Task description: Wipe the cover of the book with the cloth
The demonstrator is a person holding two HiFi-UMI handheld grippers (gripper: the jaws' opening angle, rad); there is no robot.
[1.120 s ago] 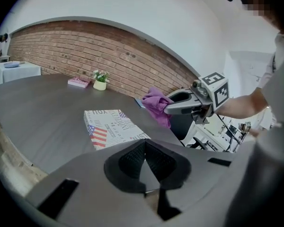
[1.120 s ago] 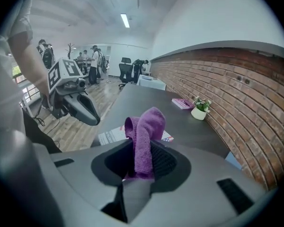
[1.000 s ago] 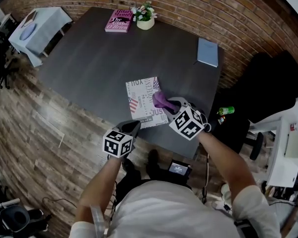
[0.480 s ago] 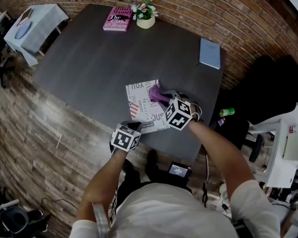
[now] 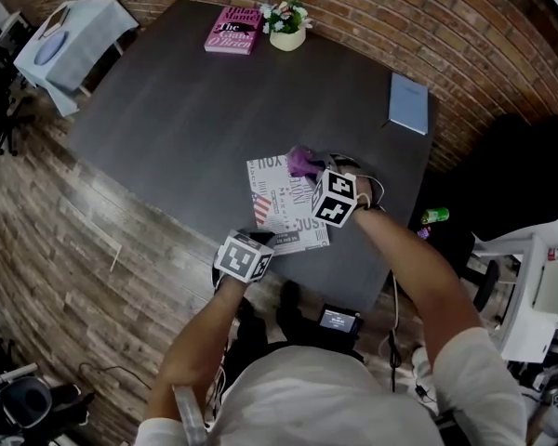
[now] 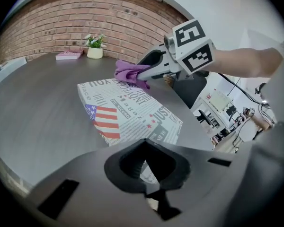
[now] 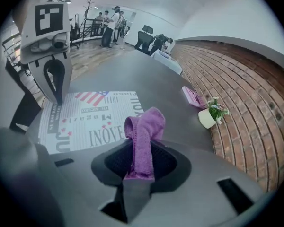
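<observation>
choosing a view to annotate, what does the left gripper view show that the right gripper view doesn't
Only the left gripper view: the right gripper seen from outside, and the person's forearm behind it.
Only the right gripper view: the left gripper seen from outside, jaws shut at a corner of the book, and people standing far off.
Both: the book, the cloth clamped in the right gripper, the pink book, the flower pot and the brick wall.
</observation>
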